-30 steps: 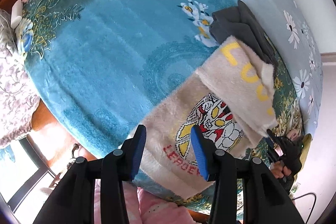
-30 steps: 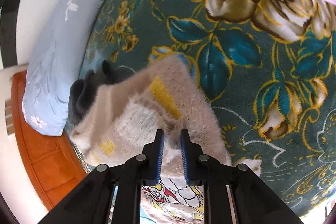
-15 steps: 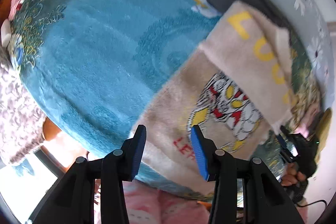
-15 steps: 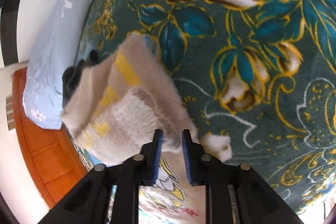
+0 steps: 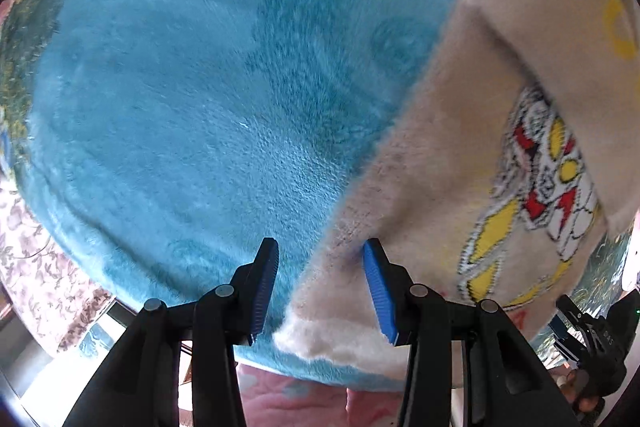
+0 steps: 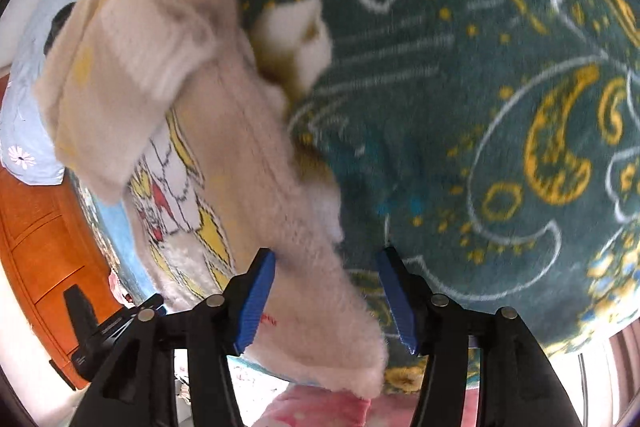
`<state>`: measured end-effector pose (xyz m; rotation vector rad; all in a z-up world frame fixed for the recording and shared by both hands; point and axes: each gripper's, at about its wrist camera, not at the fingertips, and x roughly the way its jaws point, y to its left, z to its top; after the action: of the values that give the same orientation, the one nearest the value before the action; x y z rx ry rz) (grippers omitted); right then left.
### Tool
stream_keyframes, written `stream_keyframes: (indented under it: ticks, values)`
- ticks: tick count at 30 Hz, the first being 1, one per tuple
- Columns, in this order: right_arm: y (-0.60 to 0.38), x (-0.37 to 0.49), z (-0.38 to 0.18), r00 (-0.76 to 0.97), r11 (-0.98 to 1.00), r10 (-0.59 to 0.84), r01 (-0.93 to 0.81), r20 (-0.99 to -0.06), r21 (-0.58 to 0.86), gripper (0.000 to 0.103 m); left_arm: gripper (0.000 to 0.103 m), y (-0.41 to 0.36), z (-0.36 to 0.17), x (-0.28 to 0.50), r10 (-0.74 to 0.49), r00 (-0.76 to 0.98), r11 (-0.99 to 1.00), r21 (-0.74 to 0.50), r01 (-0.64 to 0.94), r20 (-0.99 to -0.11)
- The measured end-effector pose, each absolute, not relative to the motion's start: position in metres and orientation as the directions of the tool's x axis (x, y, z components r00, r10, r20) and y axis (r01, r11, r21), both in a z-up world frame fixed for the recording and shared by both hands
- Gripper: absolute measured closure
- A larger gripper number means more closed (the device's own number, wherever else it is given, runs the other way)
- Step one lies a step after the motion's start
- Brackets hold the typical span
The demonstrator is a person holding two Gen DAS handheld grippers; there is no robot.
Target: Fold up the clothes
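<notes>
A fuzzy beige sweater (image 5: 460, 163) with a cartoon print and yellow letters lies on a teal floral blanket (image 5: 180, 87), its upper part folded down over the print. My left gripper (image 5: 320, 287) is open, low over the sweater's bottom left hem corner, which lies between the fingers. My right gripper (image 6: 326, 299) is open, with the sweater's (image 6: 208, 131) other bottom corner between its fingers. A white cuff (image 6: 296, 35) sticks out beside the sweater in the right wrist view.
A pale blue flowered pillow (image 6: 24, 131) lies at the far side of the bed, a dark garment (image 6: 60, 23) beside it. An orange wooden cabinet (image 6: 36, 251) stands past the bed edge. Pink fabric (image 5: 312, 399) shows below both grippers.
My right gripper let go of the folded sweater part, opened and dropped to the bottom hem. My left gripper stayed open and came down close to the hem's left corner.
</notes>
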<state>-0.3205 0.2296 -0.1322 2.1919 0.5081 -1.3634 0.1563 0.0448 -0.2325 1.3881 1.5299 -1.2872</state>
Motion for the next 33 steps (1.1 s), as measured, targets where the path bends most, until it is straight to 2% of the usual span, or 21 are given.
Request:
stream_keyframes:
  ticks: [4, 5, 7, 10, 14, 16, 19, 21, 24, 29, 30, 31, 33]
  values:
    - [0.224, -0.302, -0.133, 0.448, -0.788, 0.089, 0.577, -0.889, 0.212, 0.048, 0.059, 0.049, -0.241, 0.158, 0.316, -0.256, -0.049, -0.286, 0.957, -0.913]
    - [0.221, -0.299, -0.13, 0.436, -0.78, 0.106, 0.594, -0.894, 0.198, 0.053, 0.073, 0.05, -0.24, 0.158, 0.322, -0.273, -0.048, -0.304, 0.952, -0.907]
    - [0.216, -0.293, -0.125, 0.418, -0.768, 0.128, 0.615, -0.899, 0.176, 0.072, 0.092, 0.05, -0.233, 0.158, 0.327, -0.283, -0.066, -0.321, 0.945, -0.902]
    - [0.21, -0.298, -0.112, 0.449, -0.804, 0.075, 0.556, -0.891, 0.212, 0.085, 0.094, 0.041, -0.217, 0.165, 0.314, -0.369, -0.034, -0.399, 0.916, -0.875]
    - [0.185, -0.32, -0.076, 0.495, -0.815, -0.125, 0.443, -0.86, 0.374, 0.091, 0.094, 0.023, -0.193, 0.172, 0.274, -0.487, 0.02, -0.501, 0.865, -0.83]
    - [0.177, -0.339, -0.055, 0.475, -0.813, -0.237, 0.38, -0.847, 0.441, 0.102, 0.095, 0.006, -0.176, 0.171, 0.238, -0.535, 0.038, -0.542, 0.839, -0.811]
    - [0.166, -0.373, -0.024, 0.421, -0.799, -0.393, 0.283, -0.817, 0.531, 0.102, 0.1, -0.022, -0.154, 0.163, 0.187, -0.609, 0.077, -0.607, 0.791, -0.771]
    - [0.143, -0.396, -0.014, 0.389, -0.796, -0.423, 0.273, -0.818, 0.541, 0.102, 0.1, -0.042, -0.144, 0.155, 0.159, -0.65, 0.129, -0.638, 0.76, -0.743]
    - [0.122, -0.398, -0.013, 0.396, -0.806, -0.361, 0.323, -0.844, 0.497, 0.099, 0.1, -0.067, -0.135, 0.14, 0.138, -0.676, 0.176, -0.654, 0.736, -0.724]
    - [0.138, -0.371, -0.049, 0.378, -0.839, -0.149, 0.44, -0.914, 0.319, 0.097, 0.1, -0.067, -0.139, 0.123, 0.166, -0.585, 0.106, -0.575, 0.811, -0.794]
    - [0.148, -0.366, -0.059, 0.382, -0.849, -0.118, 0.44, -0.917, 0.293, 0.091, 0.1, -0.065, -0.142, 0.125, 0.176, -0.556, 0.092, -0.549, 0.831, -0.812]
    - [0.157, -0.364, -0.068, 0.388, -0.859, -0.093, 0.435, -0.917, 0.271, 0.073, 0.099, -0.064, -0.146, 0.127, 0.185, -0.527, 0.077, -0.522, 0.849, -0.829]
    - [0.173, -0.358, -0.085, 0.4, -0.873, -0.044, 0.43, -0.915, 0.23, 0.05, 0.09, -0.052, -0.162, 0.131, 0.213, -0.463, 0.054, -0.463, 0.885, -0.86]
